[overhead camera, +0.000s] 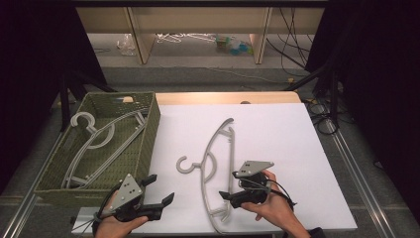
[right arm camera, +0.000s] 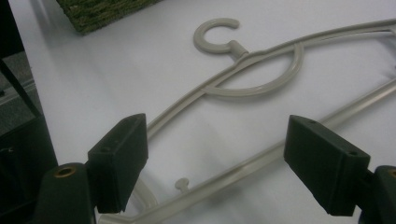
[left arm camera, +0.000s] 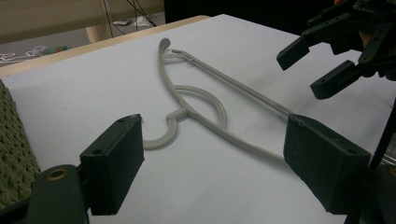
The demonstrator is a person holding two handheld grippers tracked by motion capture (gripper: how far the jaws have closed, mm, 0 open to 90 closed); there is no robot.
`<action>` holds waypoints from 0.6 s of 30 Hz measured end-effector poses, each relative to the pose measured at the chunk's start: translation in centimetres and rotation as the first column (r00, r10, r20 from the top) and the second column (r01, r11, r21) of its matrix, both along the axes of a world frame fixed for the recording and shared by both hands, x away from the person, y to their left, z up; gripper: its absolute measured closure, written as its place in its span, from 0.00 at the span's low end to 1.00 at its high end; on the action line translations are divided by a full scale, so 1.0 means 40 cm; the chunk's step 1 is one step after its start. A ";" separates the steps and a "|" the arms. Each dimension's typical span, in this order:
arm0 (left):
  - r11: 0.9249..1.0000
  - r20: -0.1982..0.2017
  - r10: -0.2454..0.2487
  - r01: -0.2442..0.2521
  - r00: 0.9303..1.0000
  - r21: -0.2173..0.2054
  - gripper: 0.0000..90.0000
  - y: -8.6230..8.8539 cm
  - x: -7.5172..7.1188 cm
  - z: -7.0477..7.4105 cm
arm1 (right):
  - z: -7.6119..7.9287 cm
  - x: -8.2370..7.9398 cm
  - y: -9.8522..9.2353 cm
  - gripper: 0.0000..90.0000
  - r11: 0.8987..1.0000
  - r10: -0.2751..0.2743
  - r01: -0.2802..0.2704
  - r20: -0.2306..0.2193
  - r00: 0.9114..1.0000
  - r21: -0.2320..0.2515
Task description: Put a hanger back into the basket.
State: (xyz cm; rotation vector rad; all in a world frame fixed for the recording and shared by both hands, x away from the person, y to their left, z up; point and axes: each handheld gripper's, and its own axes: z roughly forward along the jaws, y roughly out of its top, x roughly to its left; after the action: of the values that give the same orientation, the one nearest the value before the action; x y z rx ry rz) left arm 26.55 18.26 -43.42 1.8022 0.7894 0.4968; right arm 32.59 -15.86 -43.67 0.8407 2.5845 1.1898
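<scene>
Two grippers sit at the near edge of the white board [overhead camera: 277,129], both with jaws spread apart and holding nothing. One grey hanger [overhead camera: 218,163] lies flat on the board, its hook [overhead camera: 185,165] pointing toward the basket [overhead camera: 148,134]. The right gripper [overhead camera: 227,196] hovers just beside the hanger's near end, its jaws straddling the lower bar in the right gripper view. The left gripper [overhead camera: 158,191] stays apart from the hanger, near the basket's front corner, and faces the hook across bare board. A second hanger [overhead camera: 94,141] rests inside the basket at the board's left.
</scene>
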 end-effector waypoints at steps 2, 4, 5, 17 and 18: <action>1.000 0.001 -0.001 0.001 1.000 0.005 0.22 0.000 0.002 -0.001 | -0.006 0.005 0.019 0.25 1.000 0.001 -0.001 -0.002 1.000 -0.013; 1.000 0.016 -0.012 0.012 1.000 0.022 0.22 0.003 0.005 -0.001 | -0.010 0.008 0.032 0.24 0.999 -0.003 0.002 -0.008 1.000 -0.032; 1.000 0.014 -0.011 0.011 1.000 0.022 0.22 0.003 0.004 -0.002 | -0.013 0.010 0.040 0.24 0.999 -0.002 0.001 -0.015 1.000 -0.037; 1.000 -0.002 -0.002 0.002 1.000 0.002 0.22 -0.001 0.001 -0.003 | -0.041 0.035 0.116 0.22 0.997 0.020 -0.021 -0.024 1.000 -0.068; 1.000 0.001 -0.003 0.003 1.000 0.002 0.22 0.000 0.002 -0.002 | -0.041 0.037 0.119 0.21 0.997 0.029 -0.031 -0.027 0.999 -0.076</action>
State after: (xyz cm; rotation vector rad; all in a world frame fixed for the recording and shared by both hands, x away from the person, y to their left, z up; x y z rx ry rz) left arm 26.64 18.27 -43.51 1.8045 0.7859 0.4971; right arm 34.08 -11.11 -45.31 0.8098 2.6538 1.0876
